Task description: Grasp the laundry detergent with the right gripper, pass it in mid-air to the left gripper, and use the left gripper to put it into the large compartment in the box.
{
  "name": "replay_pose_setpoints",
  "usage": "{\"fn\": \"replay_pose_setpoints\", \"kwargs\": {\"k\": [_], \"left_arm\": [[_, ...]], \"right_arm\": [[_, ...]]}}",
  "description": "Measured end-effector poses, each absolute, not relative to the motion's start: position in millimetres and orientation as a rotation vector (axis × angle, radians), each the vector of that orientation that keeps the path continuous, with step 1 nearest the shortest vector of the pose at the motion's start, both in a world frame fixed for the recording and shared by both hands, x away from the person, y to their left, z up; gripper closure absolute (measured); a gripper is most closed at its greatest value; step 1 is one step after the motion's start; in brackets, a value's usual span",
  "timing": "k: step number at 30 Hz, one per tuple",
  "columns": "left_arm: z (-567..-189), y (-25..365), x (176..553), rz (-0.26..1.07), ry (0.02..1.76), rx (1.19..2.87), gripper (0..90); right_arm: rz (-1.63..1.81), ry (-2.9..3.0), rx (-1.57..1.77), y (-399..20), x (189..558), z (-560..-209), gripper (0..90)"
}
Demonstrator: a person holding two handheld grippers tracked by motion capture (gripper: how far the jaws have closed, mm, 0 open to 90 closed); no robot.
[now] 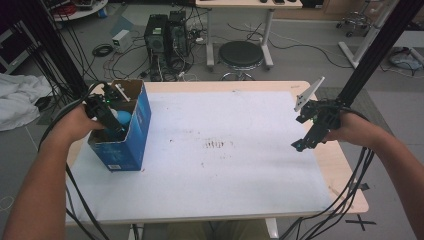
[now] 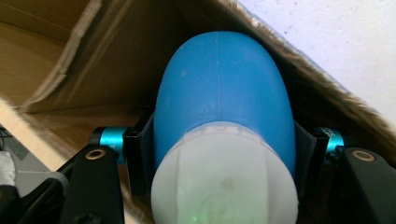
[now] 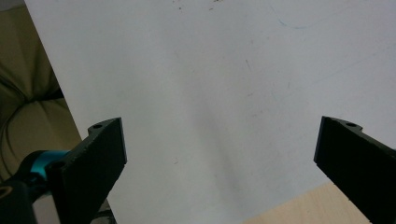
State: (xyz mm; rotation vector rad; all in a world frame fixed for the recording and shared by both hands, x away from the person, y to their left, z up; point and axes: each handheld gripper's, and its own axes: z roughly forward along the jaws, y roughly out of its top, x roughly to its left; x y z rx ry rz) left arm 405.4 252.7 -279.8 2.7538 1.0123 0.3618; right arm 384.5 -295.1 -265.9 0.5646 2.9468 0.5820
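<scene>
The box (image 1: pixel 127 135) stands on the sheet (image 1: pixel 225 165) at the table's (image 1: pixel 345 170) left edge, its open top up. The left gripper (image 1: pixel 112 125) reaches down into the box, and the bottle (image 2: pixel 224 121) sits between its jaws, inside the box walls, cap end nearest the gripper body. The right gripper (image 1: pixel 302 142) is well apart, at the sheet's right edge, above the table. Beyond the table, behind both grippers, stand a stool (image 1: pixel 241 55) and computer towers (image 1: pixel 165 35).
</scene>
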Motion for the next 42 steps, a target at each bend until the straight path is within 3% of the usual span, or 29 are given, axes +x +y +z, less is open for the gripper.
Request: {"fn": "replay_pose_setpoints", "kwargs": {"k": [16, 19, 24, 26, 36, 42], "left_arm": [[-283, 252, 411, 0.341, 1.023, 2.766, 37.7], [-281, 253, 411, 0.341, 1.038, 2.755, 29.0], [-266, 259, 409, 0.379, 1.038, 2.710, 28.9], [-258, 261, 408, 0.405, 1.049, 2.696, 23.5], [-217, 256, 399, 0.457, 1.007, 2.624, 23.5], [-196, 236, 391, 0.414, 0.908, 2.645, 23.5]], "right_arm": [[0.596, 2.957, 0.570, -296, 384, -271, 1.4], [0.606, 2.941, 0.569, -296, 383, -270, 2.3], [0.621, 2.938, 0.580, -298, 383, -268, 2.8], [0.620, 2.937, 0.578, -298, 383, -268, 2.9], [0.622, 2.932, 0.593, -299, 381, -265, 2.8], [0.618, 2.933, 0.602, -300, 381, -264, 2.8]]}}
